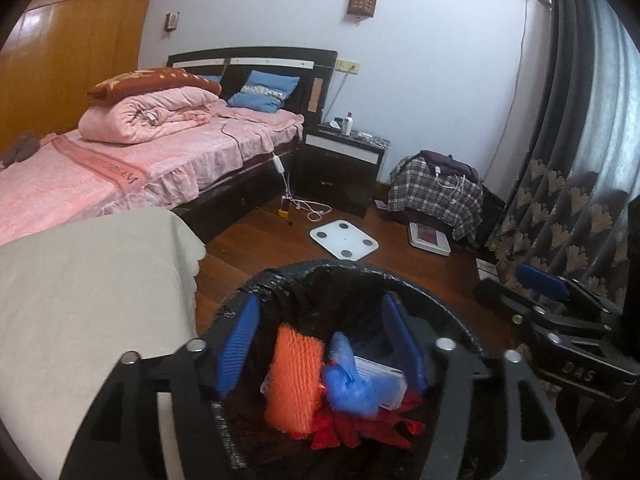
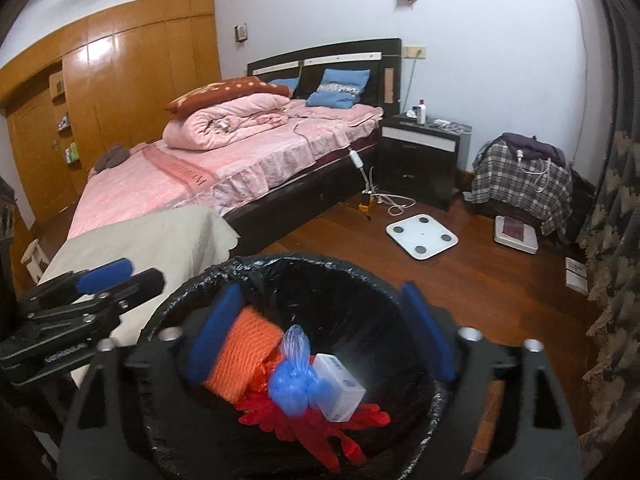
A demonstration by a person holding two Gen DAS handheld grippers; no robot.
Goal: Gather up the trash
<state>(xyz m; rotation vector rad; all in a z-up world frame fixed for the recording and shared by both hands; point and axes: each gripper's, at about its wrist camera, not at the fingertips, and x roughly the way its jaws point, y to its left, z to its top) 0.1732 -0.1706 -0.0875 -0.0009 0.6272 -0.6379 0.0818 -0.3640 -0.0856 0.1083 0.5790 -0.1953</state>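
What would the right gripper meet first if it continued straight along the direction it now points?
Probably the blue plastic bag lying on the trash inside the black-lined bin; the right gripper stands open above it, though depth is unclear.

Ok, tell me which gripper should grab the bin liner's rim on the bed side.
Left, probably: the left gripper hangs open with one finger beside that liner rim; the right gripper hangs open nearer the curtain.

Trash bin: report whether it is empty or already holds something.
Not empty. The black-lined trash bin holds an orange net, a knotted blue bag, a white box and red plastic.
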